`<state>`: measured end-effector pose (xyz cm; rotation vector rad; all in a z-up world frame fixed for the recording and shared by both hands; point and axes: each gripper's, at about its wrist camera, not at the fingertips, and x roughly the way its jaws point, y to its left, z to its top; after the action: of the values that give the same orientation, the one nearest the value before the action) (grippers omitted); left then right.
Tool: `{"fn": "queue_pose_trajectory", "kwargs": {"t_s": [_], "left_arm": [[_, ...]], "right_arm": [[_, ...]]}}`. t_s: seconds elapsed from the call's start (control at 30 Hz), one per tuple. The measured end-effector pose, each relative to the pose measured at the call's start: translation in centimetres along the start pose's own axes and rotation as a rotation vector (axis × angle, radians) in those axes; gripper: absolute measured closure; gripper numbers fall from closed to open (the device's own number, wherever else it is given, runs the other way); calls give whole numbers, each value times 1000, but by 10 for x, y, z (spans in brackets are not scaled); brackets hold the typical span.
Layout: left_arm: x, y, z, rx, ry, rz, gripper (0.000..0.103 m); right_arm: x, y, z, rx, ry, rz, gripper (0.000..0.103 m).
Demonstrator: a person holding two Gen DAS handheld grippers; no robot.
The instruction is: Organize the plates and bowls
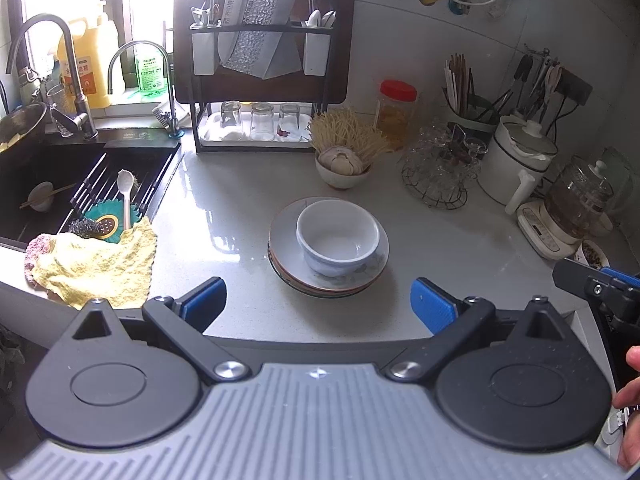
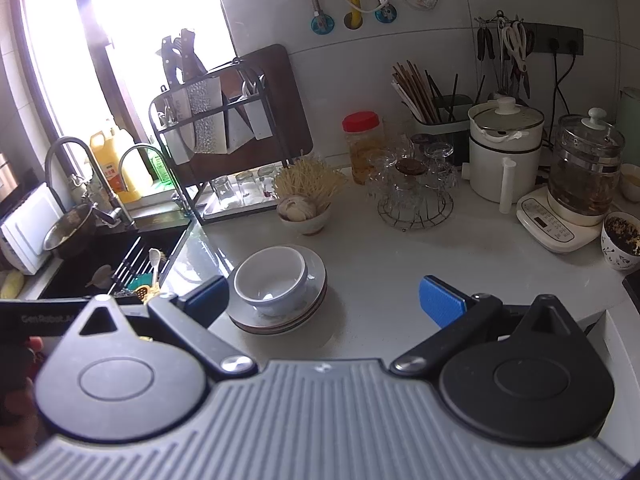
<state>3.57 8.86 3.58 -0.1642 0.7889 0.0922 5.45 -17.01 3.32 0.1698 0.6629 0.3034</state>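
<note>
A white bowl (image 1: 338, 236) (image 2: 271, 280) stands upright and empty on top of a stack of plates (image 1: 329, 276) (image 2: 280, 318), set off-centre on the top plate. The top plate is pale grey-white with a faint floral motif near its rim; the edges of the plates beneath show reddish-brown bands. The stack rests flat on the light countertop (image 1: 224, 240) (image 2: 380, 264), to the right of the sink.

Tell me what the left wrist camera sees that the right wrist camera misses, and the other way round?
Only the left wrist view shows the yellow cloth by the sink. Only the right wrist view shows the patterned cup of dark contents near the kettle base. Both show the white bowl sitting on the stack of plates, and each camera's own open gripper.
</note>
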Motion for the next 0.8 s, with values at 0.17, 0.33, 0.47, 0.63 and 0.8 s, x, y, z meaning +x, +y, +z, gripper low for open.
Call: {"fn": "queue_pose_trajectory", "kwargs": {"t_s": [0.17, 0.33, 0.47, 0.63, 0.8], "left_arm": [[6, 1, 2, -9, 10, -12, 3], [10, 1, 3, 4, 13, -29, 3], [15, 4, 1, 6, 26, -29, 3], [17, 6, 4, -2, 20, -29, 3], [19, 3, 7, -4, 16, -34, 3]], "right_arm": [[3, -1, -1, 21, 4, 1, 0], [7, -2, -4, 32, 13, -1, 0], [7, -3, -3, 34, 16, -5, 0], [9, -1, -3, 32, 21, -9, 0], [11, 1, -1, 24, 20, -2, 0]]}}
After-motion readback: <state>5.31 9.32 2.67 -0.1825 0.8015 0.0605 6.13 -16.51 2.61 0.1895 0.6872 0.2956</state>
